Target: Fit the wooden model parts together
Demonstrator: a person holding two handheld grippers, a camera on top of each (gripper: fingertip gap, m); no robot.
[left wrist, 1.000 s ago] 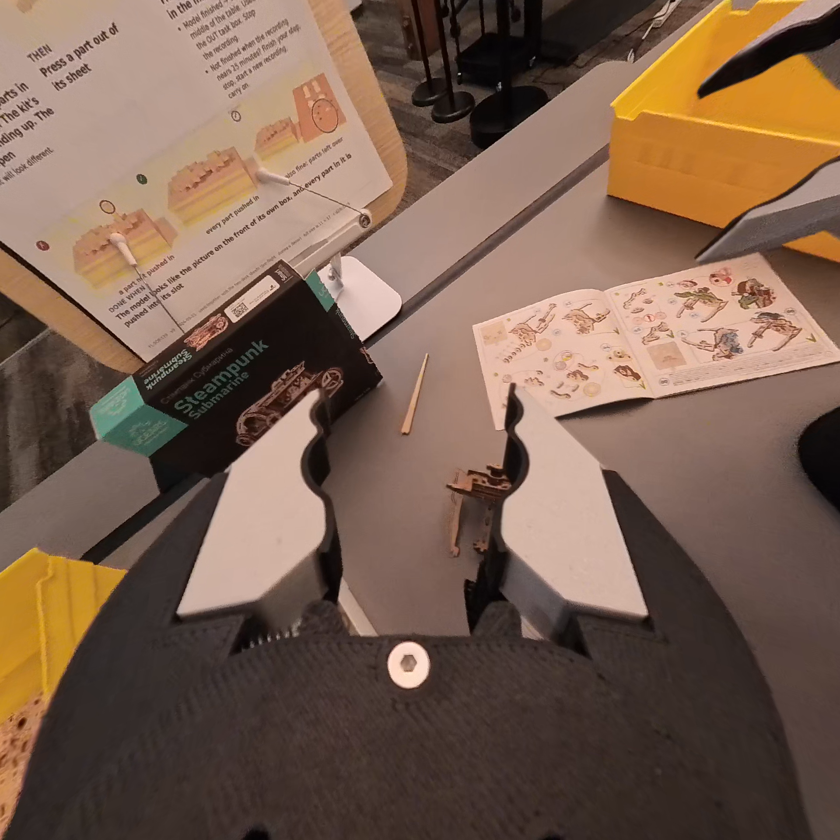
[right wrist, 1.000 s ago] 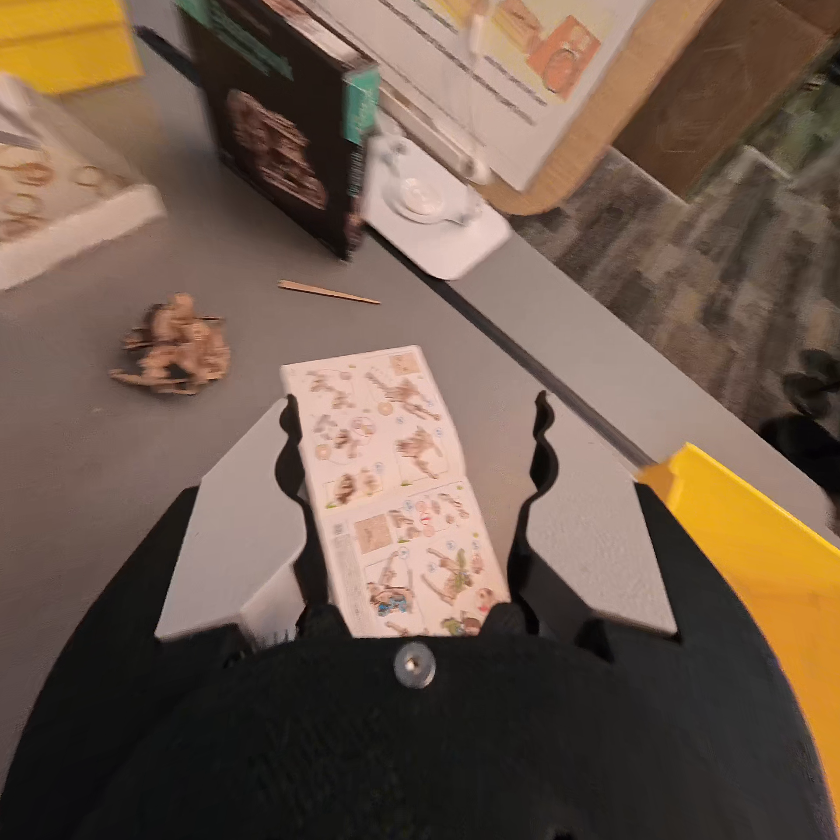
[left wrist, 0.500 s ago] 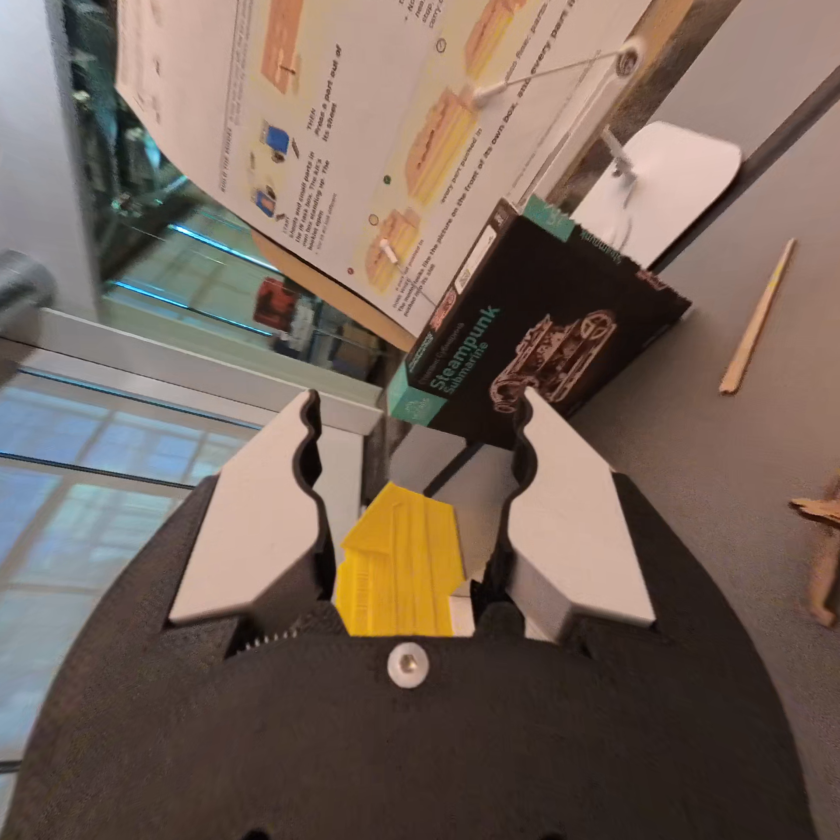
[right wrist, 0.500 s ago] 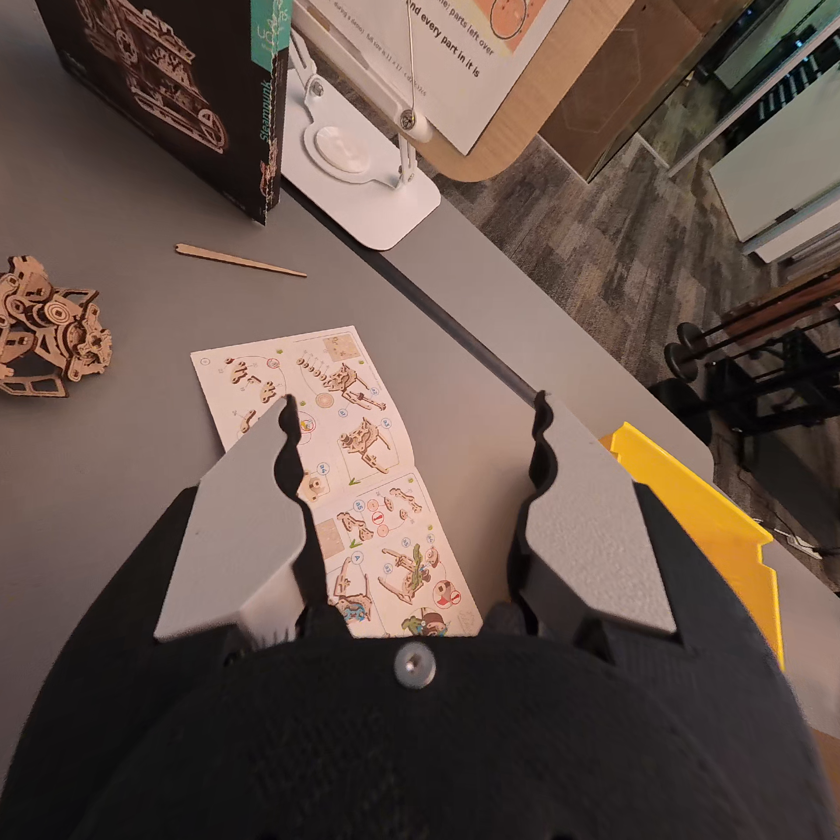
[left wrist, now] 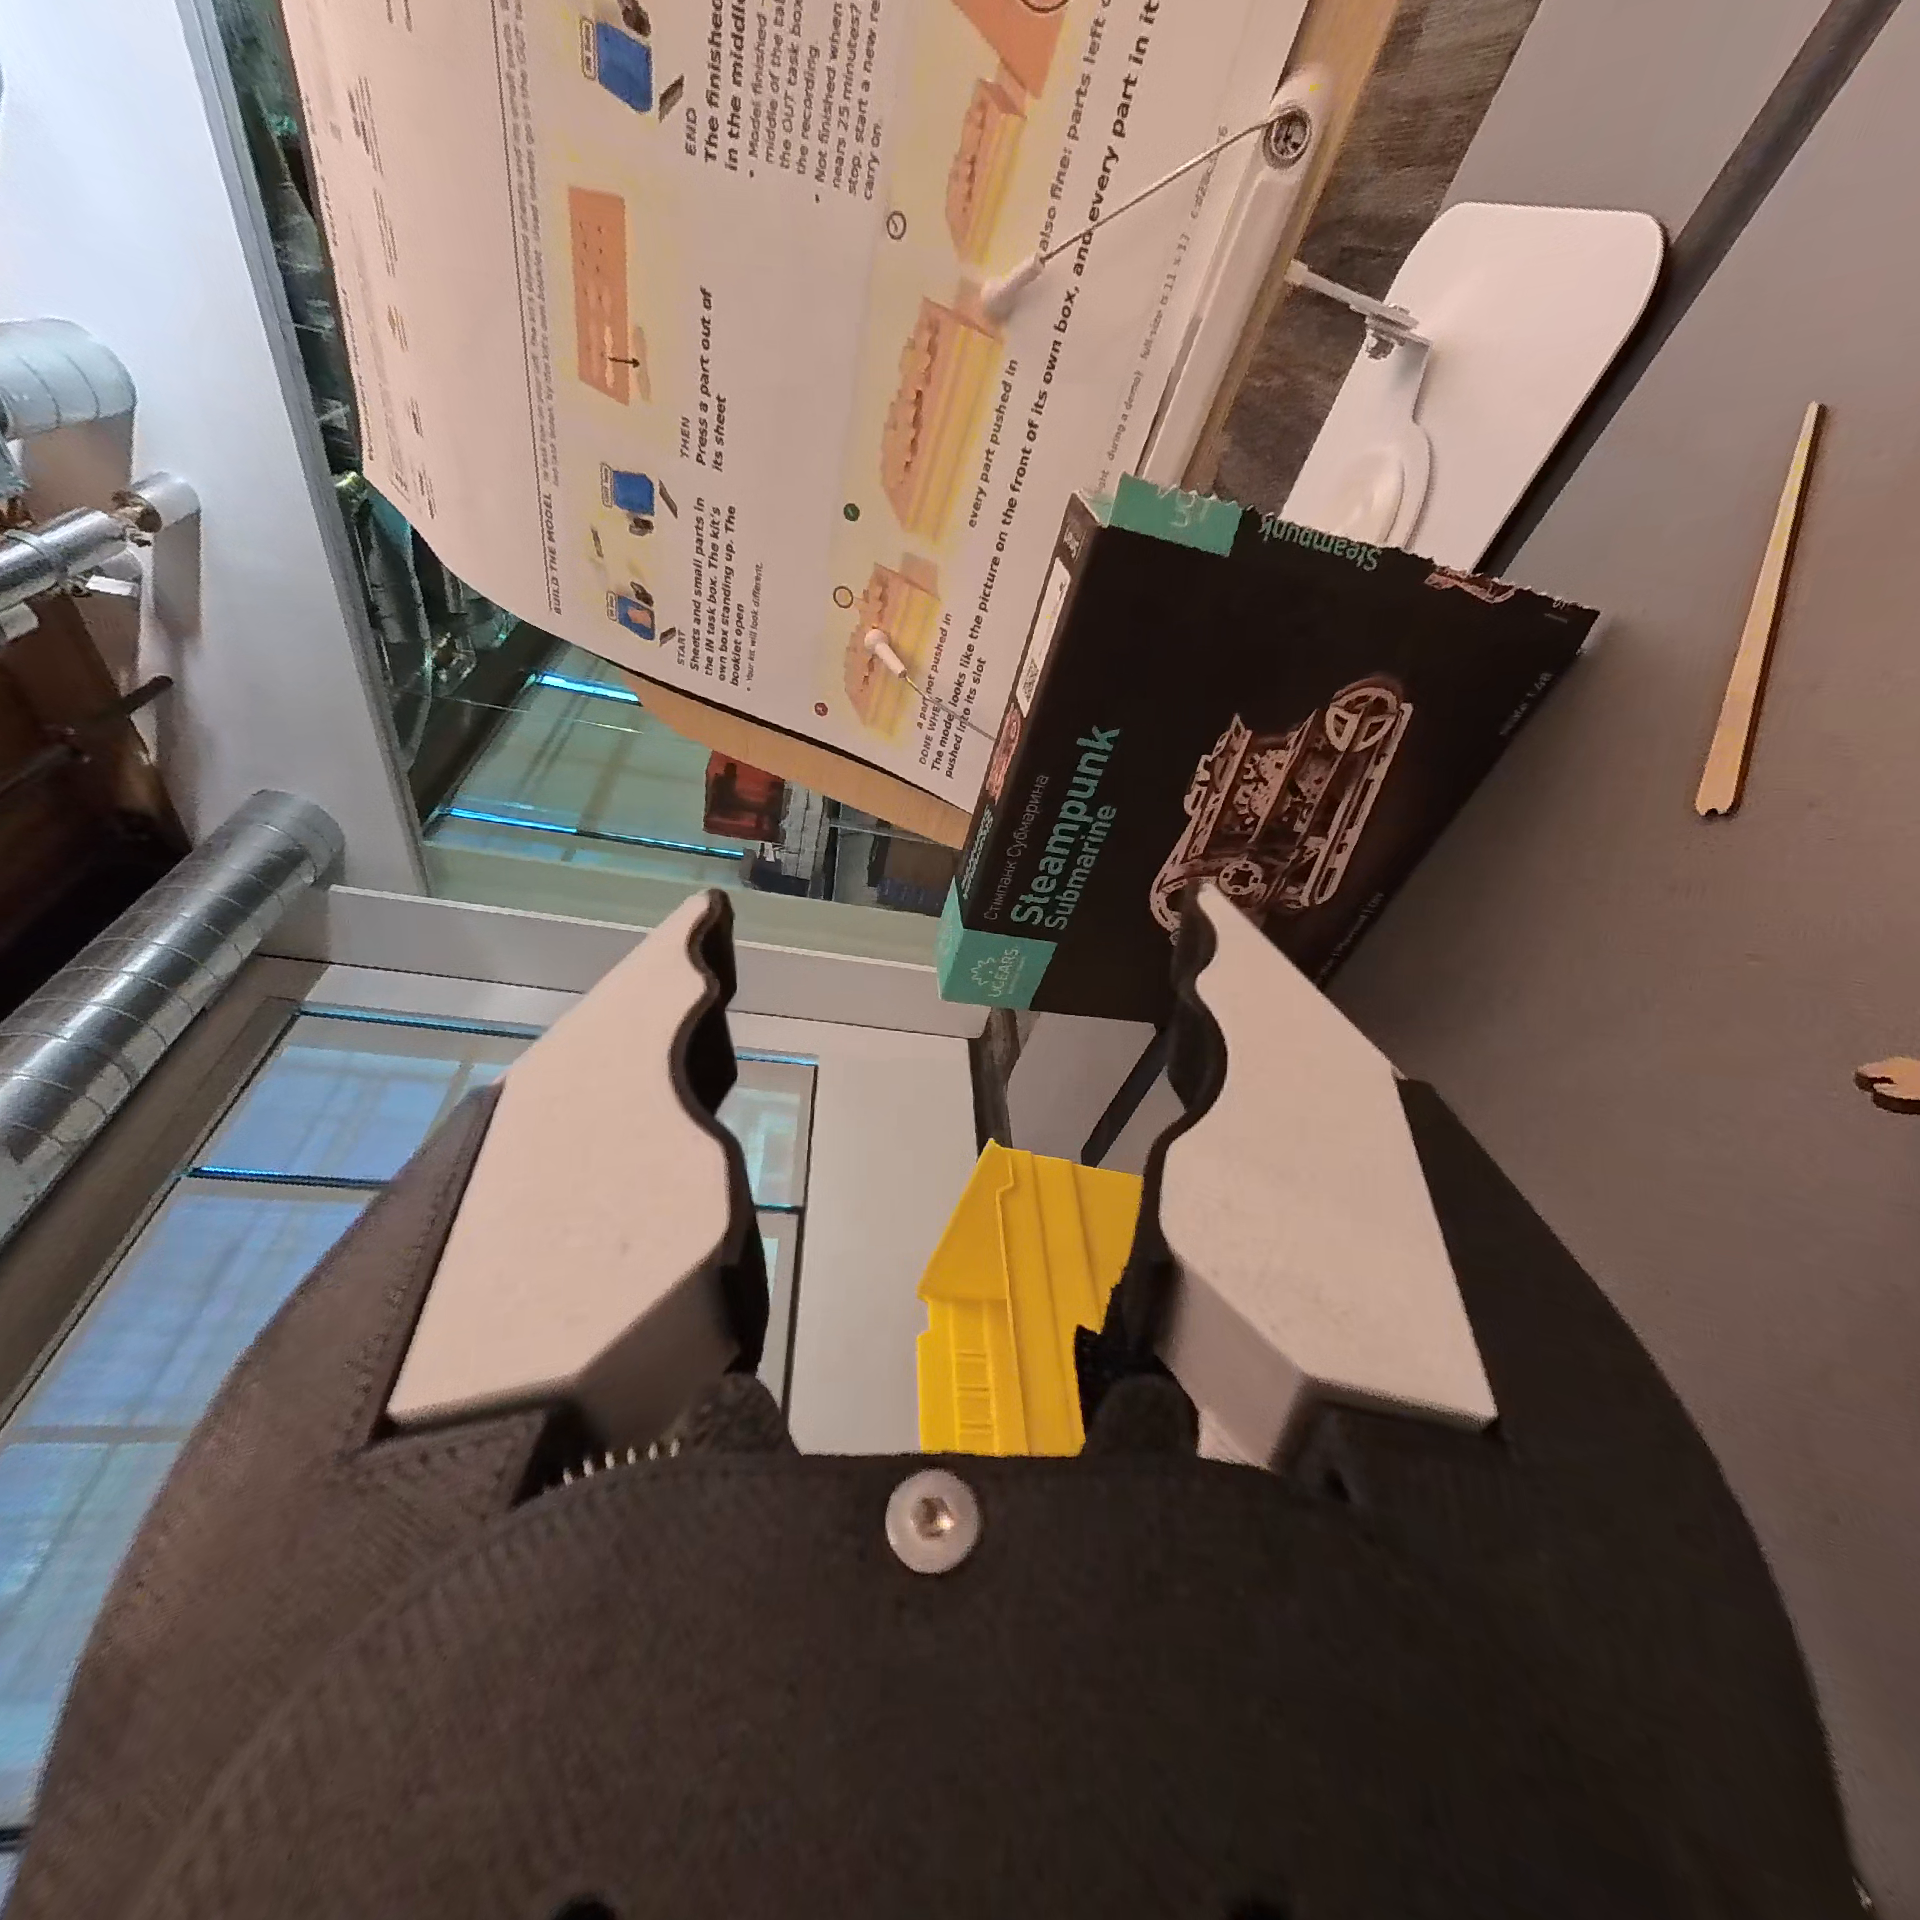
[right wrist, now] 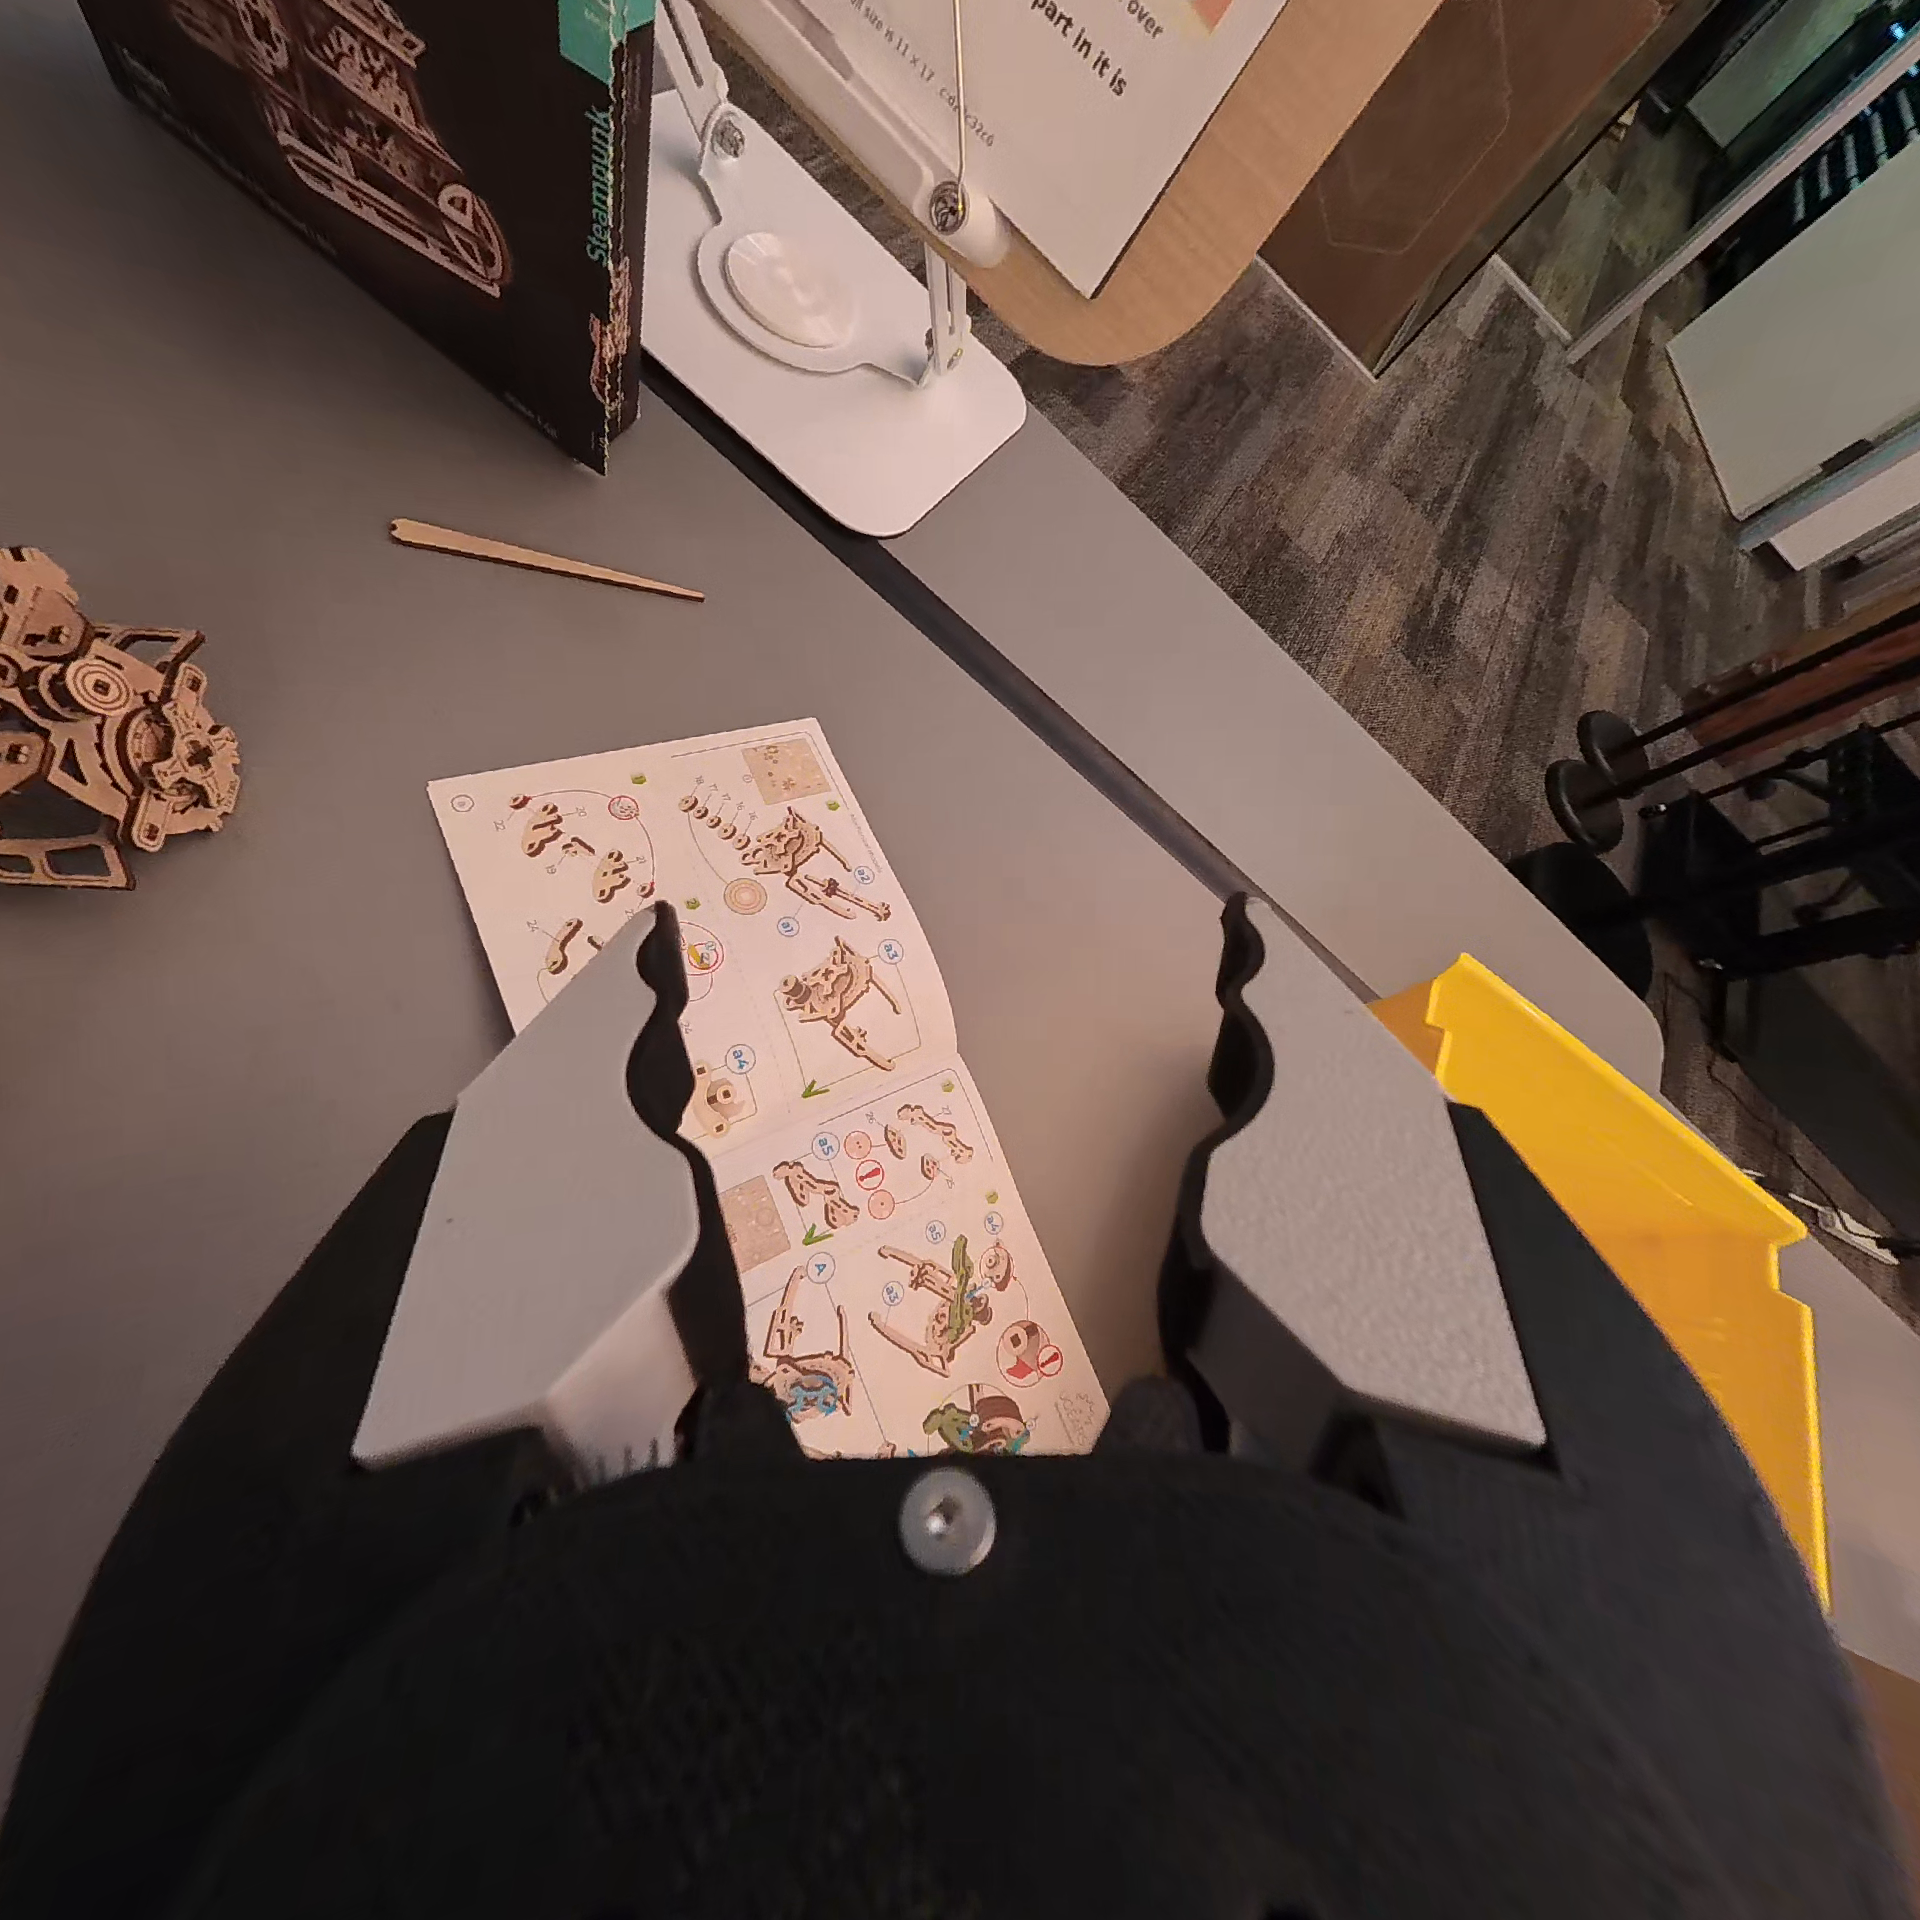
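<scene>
The right gripper [right wrist: 940, 914] hangs above the grey table [right wrist: 260, 1039] with its jaws spread wide and empty, its wavy-edged grey fingers [right wrist: 551, 1174] framing the open paper instruction booklet [right wrist: 831, 1039] lying flat below. The half-built wooden model [right wrist: 94, 727], laser-cut and full of gears, sits well to the left of the booklet. A slim pointed wooden stick [right wrist: 540, 561] lies near the dark kit box [right wrist: 395, 197]. The left gripper [left wrist: 956, 914] is rolled sideways, also released and empty, pointing past the box toward a ribbed yellow bin [left wrist: 1029, 1309].
</scene>
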